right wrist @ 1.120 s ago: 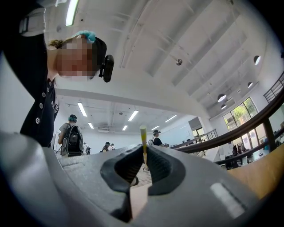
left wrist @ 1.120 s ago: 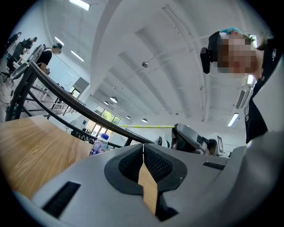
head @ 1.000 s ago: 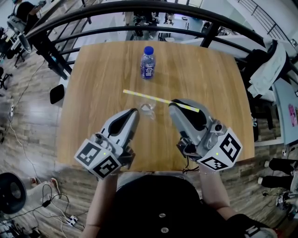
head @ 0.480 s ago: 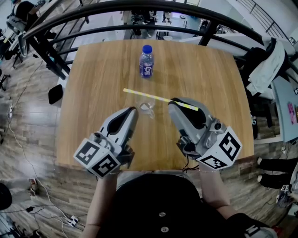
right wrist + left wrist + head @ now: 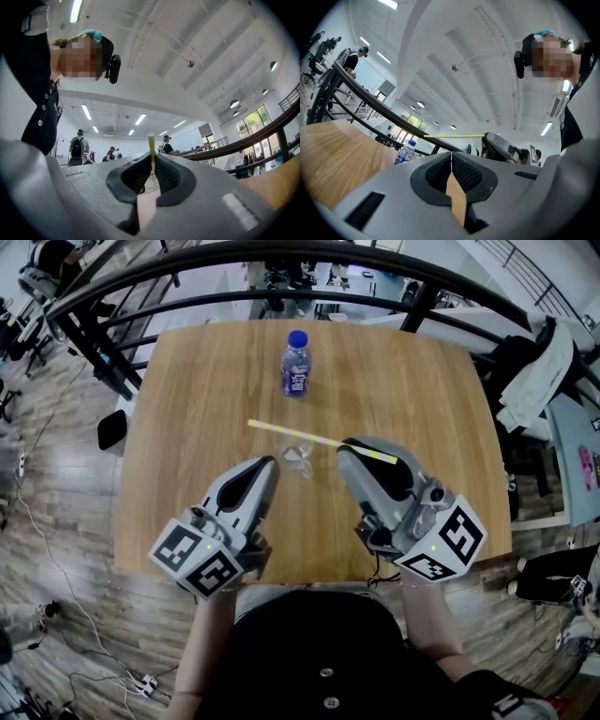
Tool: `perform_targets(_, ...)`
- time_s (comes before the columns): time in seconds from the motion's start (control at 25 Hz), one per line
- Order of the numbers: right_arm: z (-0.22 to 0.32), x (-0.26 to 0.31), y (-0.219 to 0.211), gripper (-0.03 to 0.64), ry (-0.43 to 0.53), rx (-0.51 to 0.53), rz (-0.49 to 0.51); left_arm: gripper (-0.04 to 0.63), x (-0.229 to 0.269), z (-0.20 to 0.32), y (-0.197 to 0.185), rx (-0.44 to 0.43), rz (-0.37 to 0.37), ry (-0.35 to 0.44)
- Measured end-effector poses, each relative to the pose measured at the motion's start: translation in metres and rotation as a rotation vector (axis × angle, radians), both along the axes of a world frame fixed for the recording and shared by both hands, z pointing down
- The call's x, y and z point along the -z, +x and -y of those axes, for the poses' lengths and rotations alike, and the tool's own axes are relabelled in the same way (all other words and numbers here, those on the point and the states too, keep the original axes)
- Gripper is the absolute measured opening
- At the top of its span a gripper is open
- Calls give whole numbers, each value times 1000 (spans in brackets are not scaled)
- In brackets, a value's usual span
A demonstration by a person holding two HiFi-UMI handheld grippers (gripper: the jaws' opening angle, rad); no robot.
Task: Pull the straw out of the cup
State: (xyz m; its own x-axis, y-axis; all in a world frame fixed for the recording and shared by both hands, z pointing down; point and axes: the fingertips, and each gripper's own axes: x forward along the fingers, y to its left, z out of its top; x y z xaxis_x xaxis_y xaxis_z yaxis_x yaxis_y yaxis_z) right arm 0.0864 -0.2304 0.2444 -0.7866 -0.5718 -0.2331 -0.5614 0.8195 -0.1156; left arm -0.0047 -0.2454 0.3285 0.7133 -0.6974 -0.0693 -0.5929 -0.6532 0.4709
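A yellow straw (image 5: 300, 435) hangs level in the air above the wooden table (image 5: 187, 409), and my right gripper (image 5: 345, 448) is shut on it near its right end. In the right gripper view a short end of the straw (image 5: 151, 140) sticks up from between the closed pads. A small clear cup (image 5: 296, 462) stands on the table under the straw's middle, with the straw clear of it. My left gripper (image 5: 270, 463) is shut on nothing just left of the cup. In the left gripper view the straw (image 5: 454, 136) runs across to the right gripper (image 5: 501, 149).
A blue-capped bottle (image 5: 296, 364) stands upright near the table's far edge, also seen as the bottle (image 5: 404, 152) in the left gripper view. A black railing (image 5: 281, 259) curves behind the table. Clothes (image 5: 539, 371) hang at the right; a black object (image 5: 114, 428) sits off the left edge.
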Motion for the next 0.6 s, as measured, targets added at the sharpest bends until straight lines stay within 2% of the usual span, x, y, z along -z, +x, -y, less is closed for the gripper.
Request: perform_targets(0.6,-1,2,3,21,-1,0,5,21,1,-1,2,-4,0,-8)
